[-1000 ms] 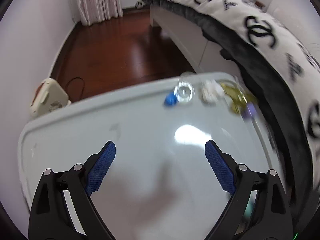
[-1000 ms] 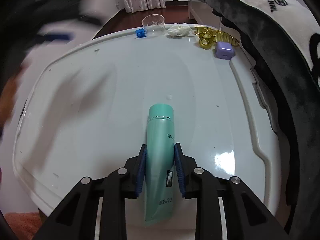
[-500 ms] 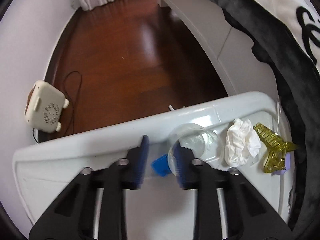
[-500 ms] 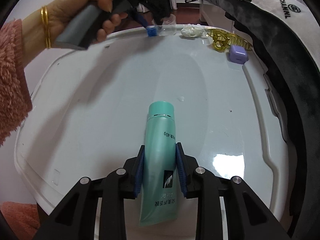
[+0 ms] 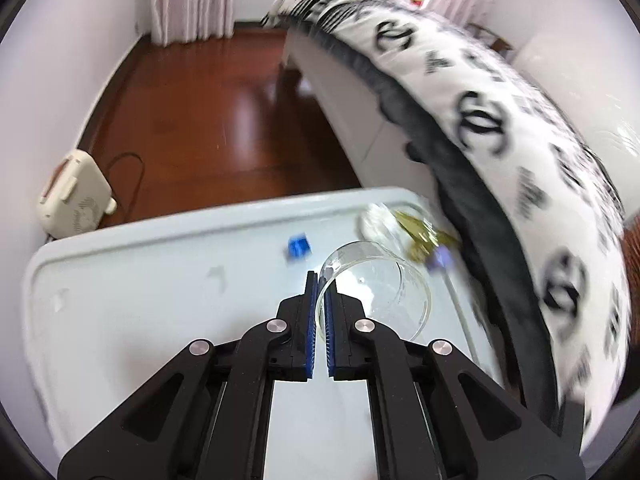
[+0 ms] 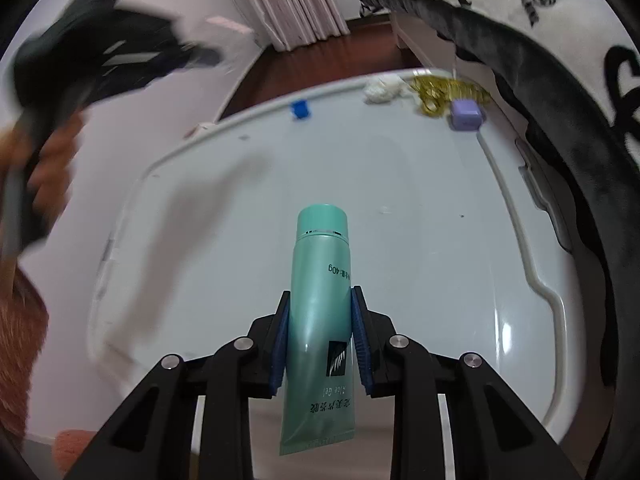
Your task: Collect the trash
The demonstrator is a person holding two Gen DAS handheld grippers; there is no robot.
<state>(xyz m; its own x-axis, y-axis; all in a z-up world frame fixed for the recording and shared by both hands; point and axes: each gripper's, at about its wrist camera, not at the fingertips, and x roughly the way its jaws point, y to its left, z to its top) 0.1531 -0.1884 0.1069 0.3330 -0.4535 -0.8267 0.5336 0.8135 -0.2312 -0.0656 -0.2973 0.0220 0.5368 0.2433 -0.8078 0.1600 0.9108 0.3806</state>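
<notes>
My left gripper (image 5: 320, 280) pinching rim of clear plastic cup (image 5: 376, 284), cup tilted above glossy white lid (image 5: 160, 300). My right gripper (image 6: 320, 312) clamped on smooth teal tube (image 6: 320, 300), cap end forward over same lid. Near lid's far edge: blue scrap (image 6: 299, 109), crumpled white tissue (image 6: 382, 88), gold hair claw (image 6: 436, 92), lilac case (image 6: 464, 114). Left view motion-blurred, small items smeared.

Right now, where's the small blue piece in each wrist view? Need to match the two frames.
Left wrist: blue piece lies on the white lid, upper centre, just left of the clear cup pinched in the left gripper.
Right wrist: blue piece near the lid's far edge, upper centre, left of the white tissue wad.
Shared landmark: yellow hair clip at the far right corner.
</notes>
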